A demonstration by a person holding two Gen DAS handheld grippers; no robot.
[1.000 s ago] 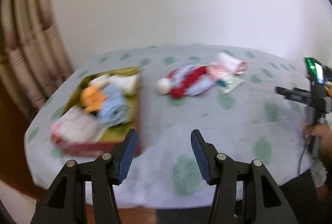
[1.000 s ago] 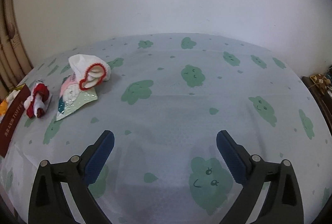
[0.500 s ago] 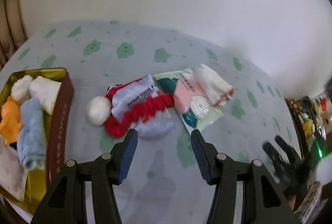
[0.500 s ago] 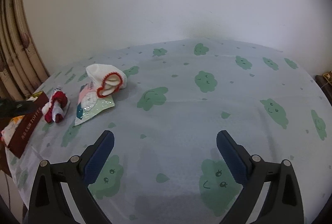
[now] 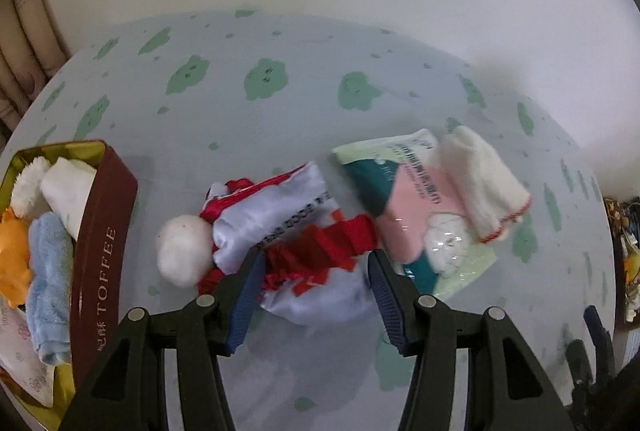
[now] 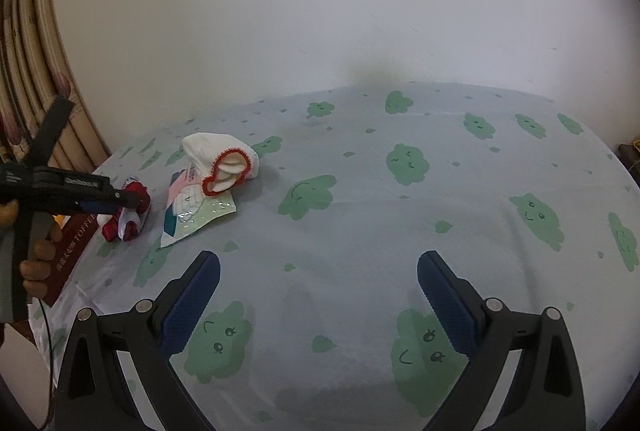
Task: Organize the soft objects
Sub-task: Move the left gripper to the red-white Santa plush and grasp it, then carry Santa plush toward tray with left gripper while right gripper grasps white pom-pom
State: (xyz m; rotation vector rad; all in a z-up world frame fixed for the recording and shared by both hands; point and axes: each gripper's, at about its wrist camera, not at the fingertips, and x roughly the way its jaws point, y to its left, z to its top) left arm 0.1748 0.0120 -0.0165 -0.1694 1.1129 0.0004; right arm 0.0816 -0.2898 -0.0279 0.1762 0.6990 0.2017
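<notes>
Between the fingers of the left gripper, spread apart and not pressing on anything, lies a soft red and white toy with a white pompom at one end, flat on the tablecloth with green cloud prints. Cannot tell whether the pads already touch the cloth of the toy; seen from the right wrist view, fingertips just over it. Just right of the toy, touching its edge, a flat plastic packet in green, pink and white, and on top of the packet's far corner a folded white cloth with red trim. At the left edge of the table, a dark red tin marked TOFFEE, open, holding a light blue towel, an orange soft thing, and white fluffy pieces; near the toy but not touching it. On the right side, right gripper hovering over a bare part of the tablecloth, fingers wide apart, nothing between them, well apart from the packet and the white cloth. At the far left of the right wrist view, a hand around the handle of the left gripper, above the tin.
</notes>
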